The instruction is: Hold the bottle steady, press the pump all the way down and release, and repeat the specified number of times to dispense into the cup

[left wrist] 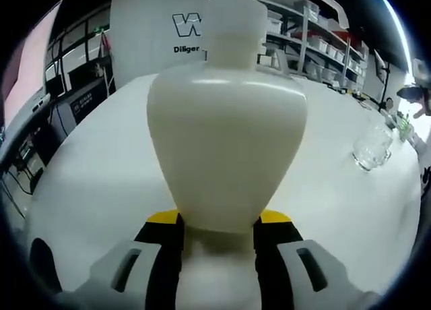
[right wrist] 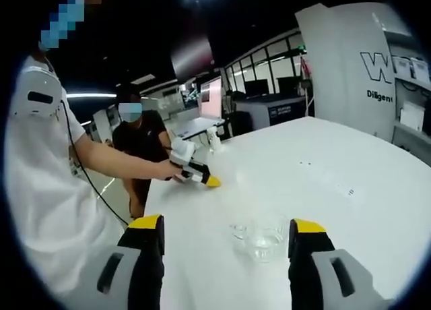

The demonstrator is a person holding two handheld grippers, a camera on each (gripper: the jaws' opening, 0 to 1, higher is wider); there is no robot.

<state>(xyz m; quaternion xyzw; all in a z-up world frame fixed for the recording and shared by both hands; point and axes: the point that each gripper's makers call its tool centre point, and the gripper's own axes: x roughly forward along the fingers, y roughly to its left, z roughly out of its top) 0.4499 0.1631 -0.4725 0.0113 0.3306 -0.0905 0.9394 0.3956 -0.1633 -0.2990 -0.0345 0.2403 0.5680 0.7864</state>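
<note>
In the left gripper view, the left gripper (left wrist: 219,239) has its 2 black, yellow-tipped jaws closed against the narrow base of a white bottle (left wrist: 225,148), one jaw on each side. The bottle stands upright on the white table (left wrist: 101,182) and flares wide above the jaws; its neck and pump (left wrist: 234,23) rise at the top of the view, washed out against a white panel (left wrist: 148,34) with dark lettering. To the right, well apart from the bottle, a clear glass cup (left wrist: 372,147) sits on the table. Shelves (left wrist: 316,44) of boxes stand behind it, and a monitor (left wrist: 23,67) shows at the far left.

In the right gripper view, the right gripper (right wrist: 225,246) is wide open and holds nothing, its 2 yellow-tipped jaws standing well apart. The cup (right wrist: 259,239) sits on the table (right wrist: 323,162) between them and a little beyond the tips, touching neither. Farther off on the table, the left gripper (right wrist: 195,174) is held in the person's hand (right wrist: 172,170); the bottle (right wrist: 214,140) appears as a small pale shape just past it, though it is too small to make out clearly. The person's white sleeve (right wrist: 47,175) takes up the left side, and a second person in a dark shirt (right wrist: 145,141) stands behind the table's far end. The white panel (right wrist: 350,60) stands at the right.
</note>
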